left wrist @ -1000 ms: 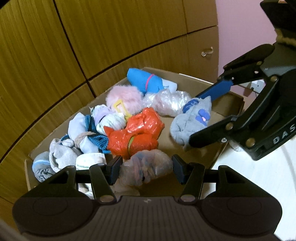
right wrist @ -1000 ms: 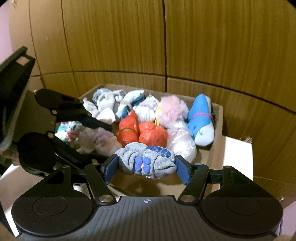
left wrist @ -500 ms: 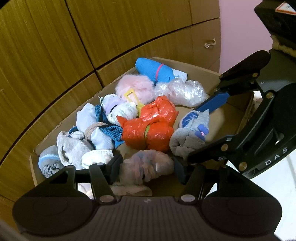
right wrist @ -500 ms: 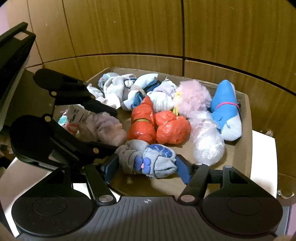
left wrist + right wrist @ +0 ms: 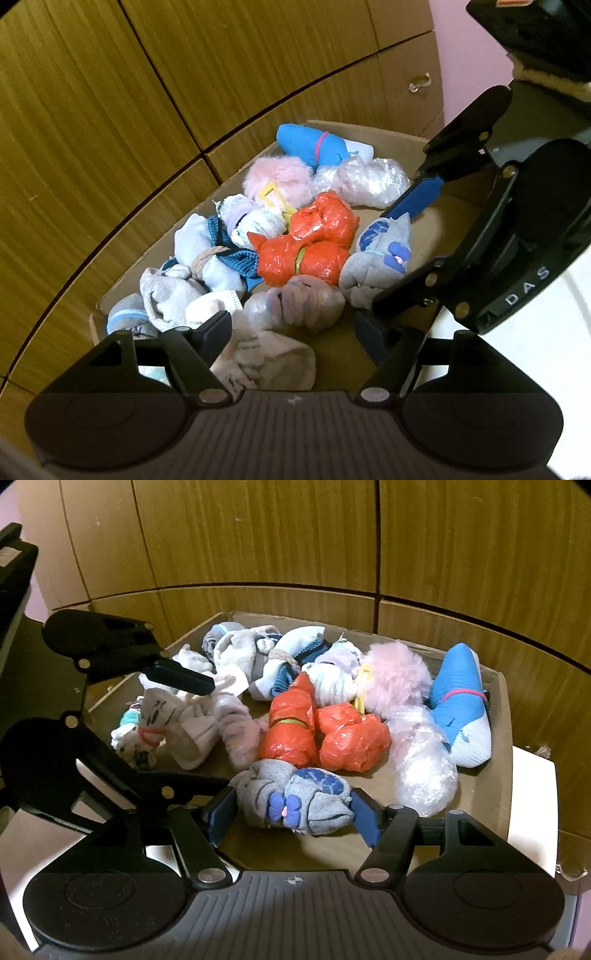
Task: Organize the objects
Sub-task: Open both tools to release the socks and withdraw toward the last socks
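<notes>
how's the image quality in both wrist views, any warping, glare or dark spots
Left wrist view: heavy fisheye, the wooden panel seams bow into arcs; corners go black; sharp, dim warm light. Right wrist view: same bowing; the clear plastic bundle glints softly and the grey sock bundle casts a shadow on the cardboard box floor; no motion blur.

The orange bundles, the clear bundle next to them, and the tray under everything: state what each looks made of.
Orange bundles: thin plastic film, glossy, crinkled with bright highlights, each cinched by a band. Clear bundle: transparent plastic film, shiny and wrinkled; its contents cannot be told. Tray: likely cardboard, matte brown, with thin, raw-cut rims.
</notes>
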A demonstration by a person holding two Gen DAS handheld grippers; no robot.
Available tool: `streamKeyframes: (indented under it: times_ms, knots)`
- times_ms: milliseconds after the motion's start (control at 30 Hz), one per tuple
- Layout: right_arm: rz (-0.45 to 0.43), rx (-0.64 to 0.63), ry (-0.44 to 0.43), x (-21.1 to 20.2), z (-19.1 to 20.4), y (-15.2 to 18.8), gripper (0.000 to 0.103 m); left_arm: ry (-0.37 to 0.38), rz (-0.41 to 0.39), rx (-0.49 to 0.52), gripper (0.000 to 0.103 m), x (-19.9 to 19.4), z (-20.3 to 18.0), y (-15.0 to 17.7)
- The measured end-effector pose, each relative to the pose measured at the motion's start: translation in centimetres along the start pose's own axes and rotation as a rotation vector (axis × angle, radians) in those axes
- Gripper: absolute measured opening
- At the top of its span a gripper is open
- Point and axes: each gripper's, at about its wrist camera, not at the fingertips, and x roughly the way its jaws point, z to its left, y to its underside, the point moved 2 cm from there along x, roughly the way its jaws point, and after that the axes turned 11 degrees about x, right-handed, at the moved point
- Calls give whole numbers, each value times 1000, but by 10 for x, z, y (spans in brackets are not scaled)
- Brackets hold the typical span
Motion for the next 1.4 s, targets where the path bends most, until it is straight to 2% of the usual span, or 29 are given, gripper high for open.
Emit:
streamKeyframes:
  times_ms: [100,367,733,1167,1400]
  knots:
    - [7,-8,0,1,2,-1,72,2,-14,-14,78,-5,-2,3]
    - [14,-15,-2,-1,6,-2,74,-14,-14,-36,78,-7,-3,3]
    - [-8,-24,-5,-11,18,-5,77,-28,-27,-83,85,-23,-3,5]
    - [-44,-47,7,-39,28,-4,81,-55,-45,-89,87,-46,-10,1]
    - [-90,-42,5,-68,33,6,83,-70,-53,-97,88,-59,-15,2]
